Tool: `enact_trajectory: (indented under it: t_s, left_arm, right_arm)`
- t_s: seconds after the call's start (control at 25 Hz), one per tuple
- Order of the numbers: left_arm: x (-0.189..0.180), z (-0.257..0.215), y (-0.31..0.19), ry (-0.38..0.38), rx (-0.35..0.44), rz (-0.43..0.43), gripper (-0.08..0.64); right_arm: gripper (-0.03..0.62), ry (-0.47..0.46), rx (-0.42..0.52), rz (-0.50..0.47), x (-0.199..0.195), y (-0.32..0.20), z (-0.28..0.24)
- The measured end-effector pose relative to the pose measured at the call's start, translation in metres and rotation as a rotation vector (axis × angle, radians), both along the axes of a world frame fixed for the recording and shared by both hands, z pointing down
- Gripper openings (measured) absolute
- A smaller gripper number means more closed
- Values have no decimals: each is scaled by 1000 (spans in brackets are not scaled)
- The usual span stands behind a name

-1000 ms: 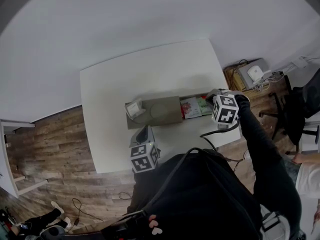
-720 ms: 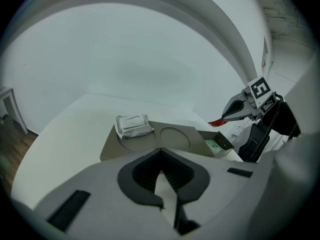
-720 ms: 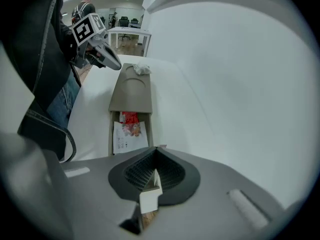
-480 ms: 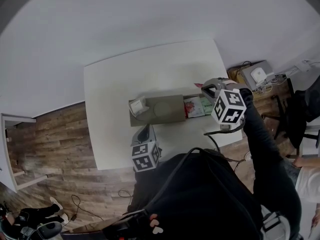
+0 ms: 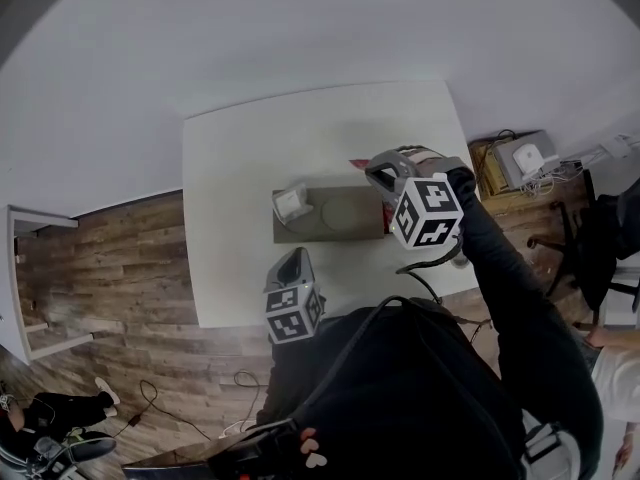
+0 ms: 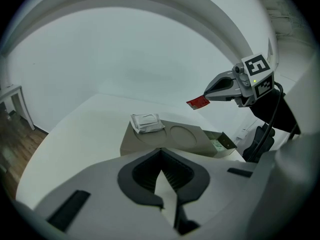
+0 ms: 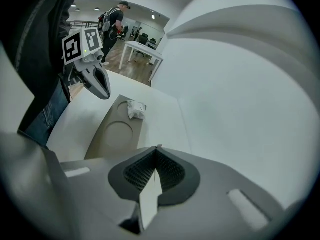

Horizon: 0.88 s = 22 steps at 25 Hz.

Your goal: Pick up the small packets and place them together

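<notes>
The right tool [image 5: 372, 171] is closed on a small flat red packet [image 6: 198, 102] and holds it by one edge in the air, above the right end of a flat tan cardboard box [image 5: 340, 218] on the white desk [image 5: 240, 158]. A crumpled white packet [image 5: 291, 204] lies on the box's left end, and a green packet [image 6: 218, 144] sits in its open right compartment. The left tool [image 5: 291, 264] is closed and empty, near the desk's front edge.

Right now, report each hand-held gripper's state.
Left hand-held gripper: closed, empty.
Right hand-held gripper: closed on the red packet.
</notes>
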<state>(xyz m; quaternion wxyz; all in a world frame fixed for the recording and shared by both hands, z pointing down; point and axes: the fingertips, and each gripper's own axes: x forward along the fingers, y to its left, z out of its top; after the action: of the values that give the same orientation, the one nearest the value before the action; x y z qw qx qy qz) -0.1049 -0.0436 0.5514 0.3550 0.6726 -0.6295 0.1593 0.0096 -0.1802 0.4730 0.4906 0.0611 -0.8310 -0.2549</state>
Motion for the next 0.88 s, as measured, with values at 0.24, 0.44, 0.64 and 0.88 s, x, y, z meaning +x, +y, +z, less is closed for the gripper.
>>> enact_trajectory:
  t_s: [0.24,0.44,0.64,0.88]
  left_arm:
    - [-12,2,11,0,-1,-31,0]
    - [-23,2,19,2,-5,-54,0]
    - [-31,2,26,5,-9,-78,0]
    - [-34,4,30,7,-14,-90,0]
  right_arm:
    - [2,-16,-17,-65,-43,16,14]
    - [2,-3,-45,-113,-69,32,29]
    - [2,26,-58,-143,-81,46,46]
    - [2,67,-85,-162,-83,58,65]
